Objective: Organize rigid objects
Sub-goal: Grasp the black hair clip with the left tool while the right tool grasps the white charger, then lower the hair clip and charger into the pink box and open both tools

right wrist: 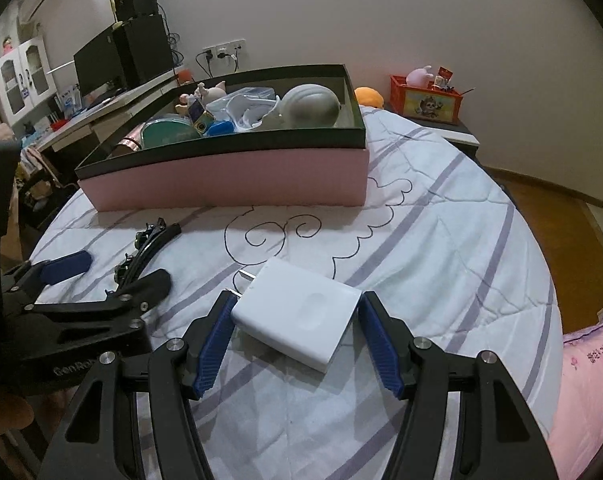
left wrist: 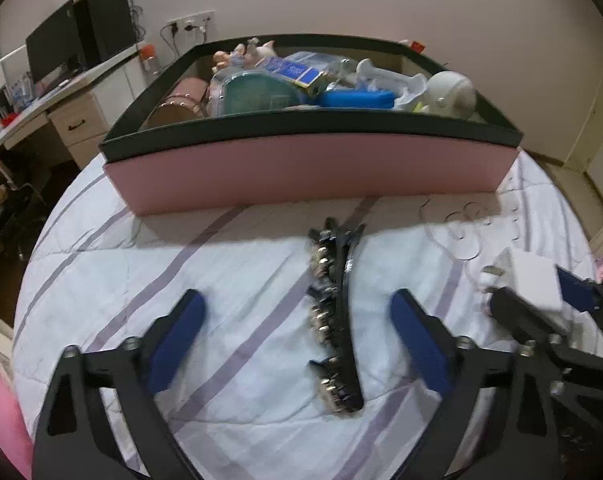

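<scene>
Straddling a white charger block (right wrist: 297, 312), the right tool (right wrist: 297, 312) has its blue pads against the block's two sides, pinching it; the block rests on the bed quilt (right wrist: 441, 240), metal prongs pointing away toward the box. Left tool (left wrist: 297, 320) spread wide, low over the quilt. Long black hair clip (left wrist: 335, 312) with studded edge lies flat between its fingers, nearer the right one, touching neither pad. Clip runs lengthwise toward the box. Pink box with dark rim (left wrist: 313, 172) sits on the quilt beyond both tools, well apart from the clip. Box holds a white ball-like thing (left wrist: 451, 92), blue case (left wrist: 355, 100), green round lid (left wrist: 257, 94), small figurines (left wrist: 245, 54). Desk with monitor (right wrist: 97, 64) stands left of the bed.
</scene>
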### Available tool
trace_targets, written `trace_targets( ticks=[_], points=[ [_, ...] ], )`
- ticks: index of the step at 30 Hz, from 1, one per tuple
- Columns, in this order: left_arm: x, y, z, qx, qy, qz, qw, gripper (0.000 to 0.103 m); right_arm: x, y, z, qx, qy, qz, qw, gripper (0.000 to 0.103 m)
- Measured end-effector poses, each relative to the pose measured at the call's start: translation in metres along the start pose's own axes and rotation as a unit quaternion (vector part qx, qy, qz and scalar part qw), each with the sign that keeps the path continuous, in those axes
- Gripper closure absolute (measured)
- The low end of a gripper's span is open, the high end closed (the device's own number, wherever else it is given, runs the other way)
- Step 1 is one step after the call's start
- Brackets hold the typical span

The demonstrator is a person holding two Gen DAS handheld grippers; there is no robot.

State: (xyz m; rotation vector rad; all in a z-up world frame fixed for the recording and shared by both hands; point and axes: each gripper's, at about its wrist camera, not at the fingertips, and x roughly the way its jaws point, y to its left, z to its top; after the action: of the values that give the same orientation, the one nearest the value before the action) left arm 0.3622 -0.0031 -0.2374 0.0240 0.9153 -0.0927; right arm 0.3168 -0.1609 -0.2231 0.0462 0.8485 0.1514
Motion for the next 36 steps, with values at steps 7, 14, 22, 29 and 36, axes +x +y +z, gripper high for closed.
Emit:
trace_targets(
  ticks=[7,14,22,29,36],
  points=[
    [-0.002,-0.006,0.002,0.027,-0.011,-0.004,0.9996,0.059,0.001,0.004,0.000,-0.008,0.001,-0.010,1.000,0.039],
    [-0.006,-0.023,0.000,0.072,-0.020,0.013,0.9971,0.084,0.006,0.010,0.002,-0.023,0.007,-0.030,0.999,0.039],
    [-0.014,-0.030,-0.004,0.098,-0.029,0.020,0.9946,0.084,0.008,0.013,0.001,-0.032,0.011,-0.041,0.999,0.039],
    [-0.039,-0.016,-0.009,0.077,-0.057,0.002,0.9954,0.084,-0.009,0.010,-0.003,-0.015,-0.022,-0.030,0.999,0.039],
    [-0.089,0.002,-0.020,0.046,-0.128,-0.012,0.9907,0.084,-0.052,0.021,-0.012,0.001,-0.089,-0.012,0.996,0.039]
  ],
)
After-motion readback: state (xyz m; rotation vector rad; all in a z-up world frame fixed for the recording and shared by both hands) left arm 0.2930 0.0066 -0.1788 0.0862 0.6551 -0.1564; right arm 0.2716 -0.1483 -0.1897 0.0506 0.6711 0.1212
